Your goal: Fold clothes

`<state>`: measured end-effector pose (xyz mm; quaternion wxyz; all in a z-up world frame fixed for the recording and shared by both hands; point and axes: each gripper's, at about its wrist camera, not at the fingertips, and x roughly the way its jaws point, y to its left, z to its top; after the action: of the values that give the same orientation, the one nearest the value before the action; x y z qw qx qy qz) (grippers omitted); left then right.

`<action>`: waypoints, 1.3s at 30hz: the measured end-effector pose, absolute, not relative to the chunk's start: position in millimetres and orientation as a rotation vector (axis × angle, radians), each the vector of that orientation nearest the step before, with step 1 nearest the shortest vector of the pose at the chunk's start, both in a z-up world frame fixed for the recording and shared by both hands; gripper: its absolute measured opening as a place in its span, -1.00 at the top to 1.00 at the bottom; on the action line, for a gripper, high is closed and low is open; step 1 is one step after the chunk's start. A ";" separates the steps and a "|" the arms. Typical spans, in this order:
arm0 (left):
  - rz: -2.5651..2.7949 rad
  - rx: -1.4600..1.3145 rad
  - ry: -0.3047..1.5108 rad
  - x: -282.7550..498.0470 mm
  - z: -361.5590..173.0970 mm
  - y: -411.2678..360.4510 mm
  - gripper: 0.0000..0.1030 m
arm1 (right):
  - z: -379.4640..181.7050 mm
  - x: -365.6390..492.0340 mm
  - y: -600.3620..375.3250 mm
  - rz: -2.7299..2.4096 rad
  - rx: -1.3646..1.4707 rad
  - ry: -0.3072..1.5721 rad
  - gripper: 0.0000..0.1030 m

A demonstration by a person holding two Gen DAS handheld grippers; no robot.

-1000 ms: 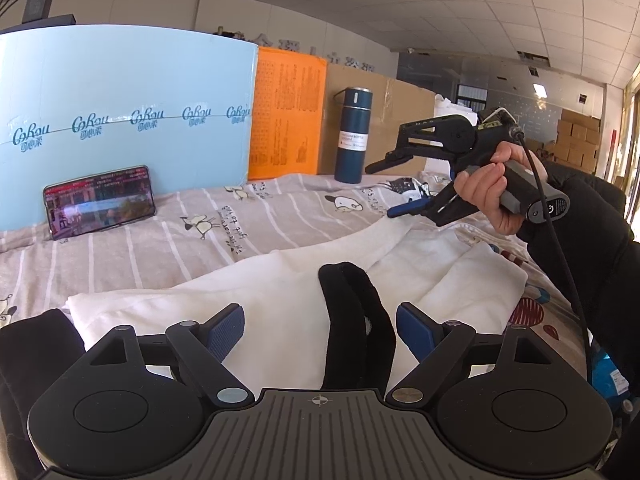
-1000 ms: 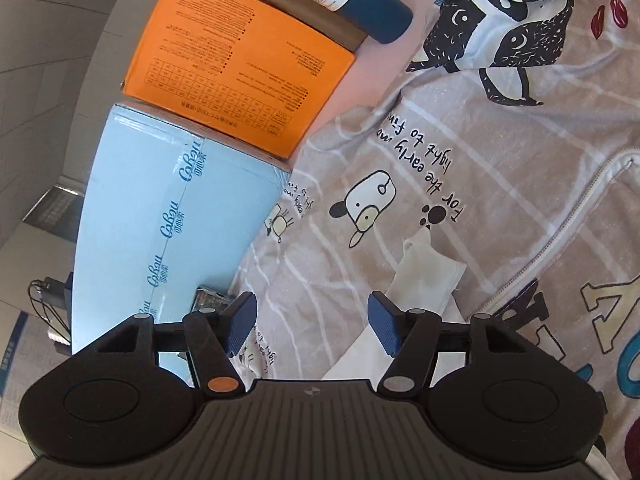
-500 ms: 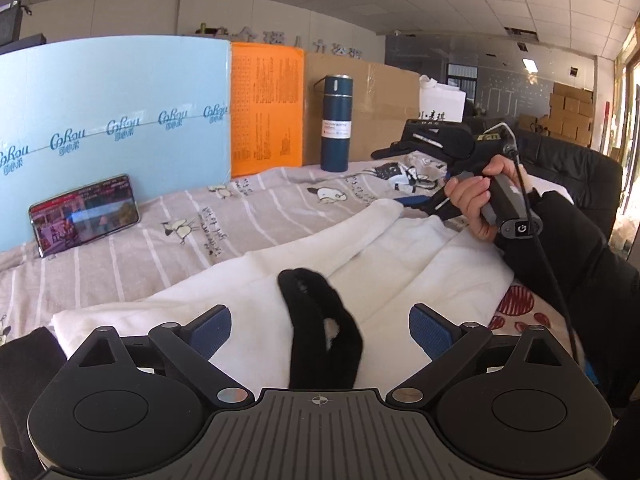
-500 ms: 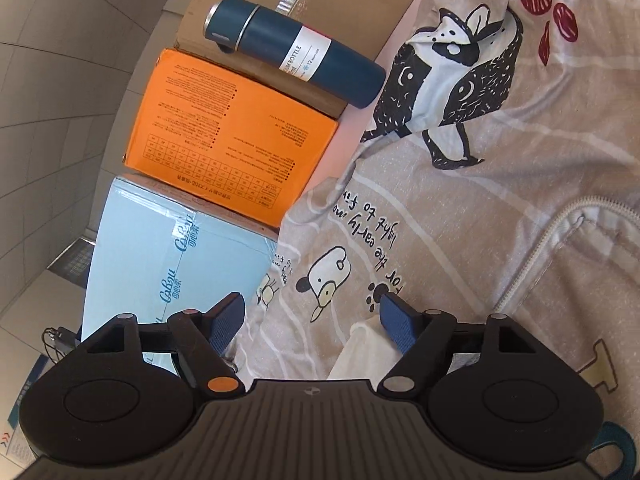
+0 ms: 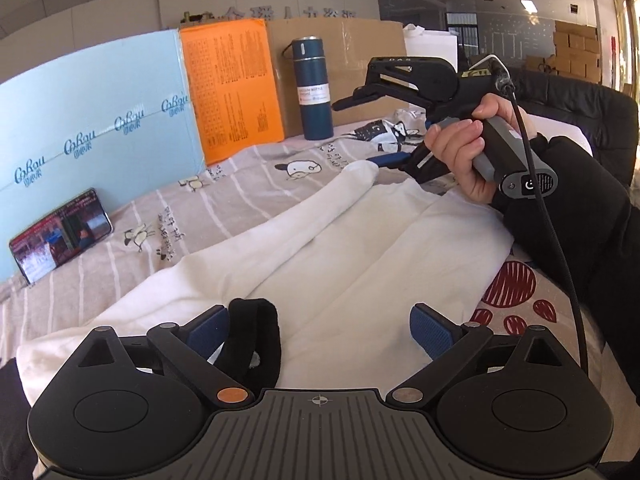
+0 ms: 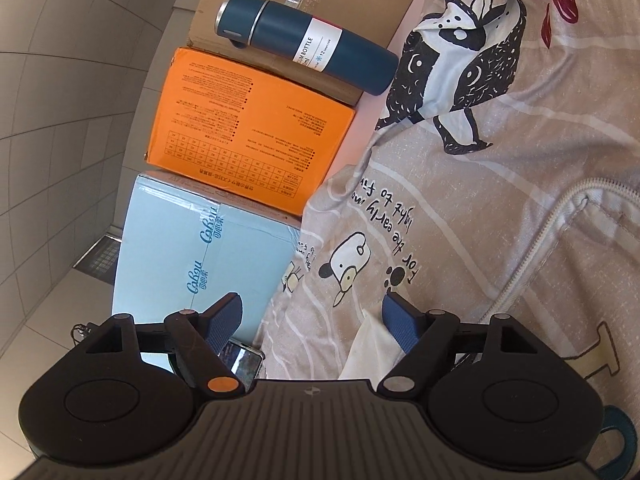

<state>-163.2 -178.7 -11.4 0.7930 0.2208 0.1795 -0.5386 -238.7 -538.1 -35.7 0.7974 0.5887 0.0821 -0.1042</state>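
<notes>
At the near left, the left gripper (image 5: 318, 326) has its fingers spread wide over the white garment (image 5: 332, 248) on the bed (image 5: 240, 184), its black collar (image 5: 252, 340) now beside the left finger. Farther right, the right gripper (image 5: 362, 130) has lifted off the sleeve tip, fingers apart and empty.

**Garment on the bed, boxes along the back**

A garment (image 5: 340, 248) lies spread on the bedsheet (image 5: 240, 200). Behind it stand three boxes (image 5: 228, 88) side by side, a bottle (image 5: 312, 88) upright before the rightmost, a phone (image 5: 60, 236) leaning against the leftmost.
</notes>
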 end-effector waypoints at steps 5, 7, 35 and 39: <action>-1.297 0.542 0.280 -200.9 -11.1 -189.1 -0.92 | -30.6 -236.1 -535.1 -0.143 1.234 0.168 -0.48; -1.319 0.606 0.264 -213.8 -16.8 -197.9 -0.92 | -26.3 -229.7 -538.0 -0.089 1.206 0.194 -0.54; -1.423 0.388 0.359 -206.0 -16.5 -265.7 0.92 | -10.8 -204.0 -498.3 -0.170 0.701 0.474 0.57; -1.376 0.267 0.354 -192.9 -8.5 -244.3 1.00 | -4.1 -207.9 -491.5 -0.137 0.695 0.434 0.61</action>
<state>-192.9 -244.3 -8.6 0.7500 0.1222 0.1620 -0.6295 -207.9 -491.5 -4.1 0.9150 0.3374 0.2109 -0.0665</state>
